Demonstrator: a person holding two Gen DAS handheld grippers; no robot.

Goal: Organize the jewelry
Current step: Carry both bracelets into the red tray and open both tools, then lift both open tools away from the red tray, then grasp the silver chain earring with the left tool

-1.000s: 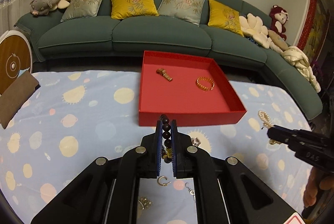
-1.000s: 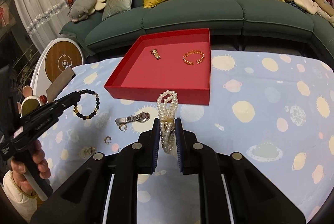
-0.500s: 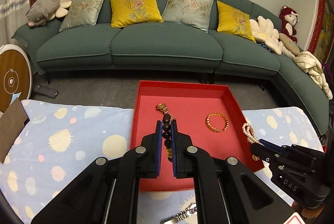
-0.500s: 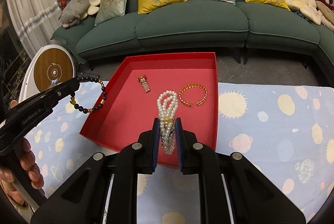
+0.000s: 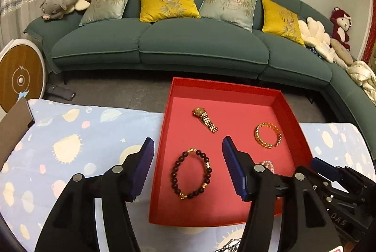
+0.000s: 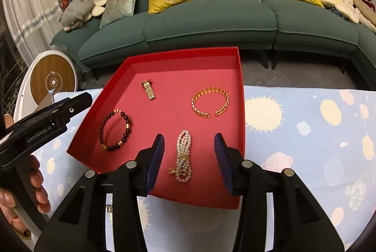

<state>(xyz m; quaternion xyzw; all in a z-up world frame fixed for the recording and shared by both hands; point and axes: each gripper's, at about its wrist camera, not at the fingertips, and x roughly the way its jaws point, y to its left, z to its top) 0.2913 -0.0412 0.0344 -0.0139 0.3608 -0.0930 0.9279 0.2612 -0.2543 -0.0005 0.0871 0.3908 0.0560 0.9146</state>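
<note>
Both wrist views overlook the red tray [image 5: 162, 134] closely.

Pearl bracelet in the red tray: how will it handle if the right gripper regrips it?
Pearl bracelet is probably floppy: its strands lie collapsed in a long loop. Round beads may slip or roll between the pads. Likely light. It lies flat in the red tray, between the right gripper fingers.

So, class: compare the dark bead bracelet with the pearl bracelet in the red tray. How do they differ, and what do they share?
The bead bracelet is dark brown with gold spacers; the pearl bracelet is pale. The bead bracelet lies open as a ring; the pearl bracelet lies bunched in a long strip of several strands. Both rest loose on the tray floor, each between open jaws.
</note>
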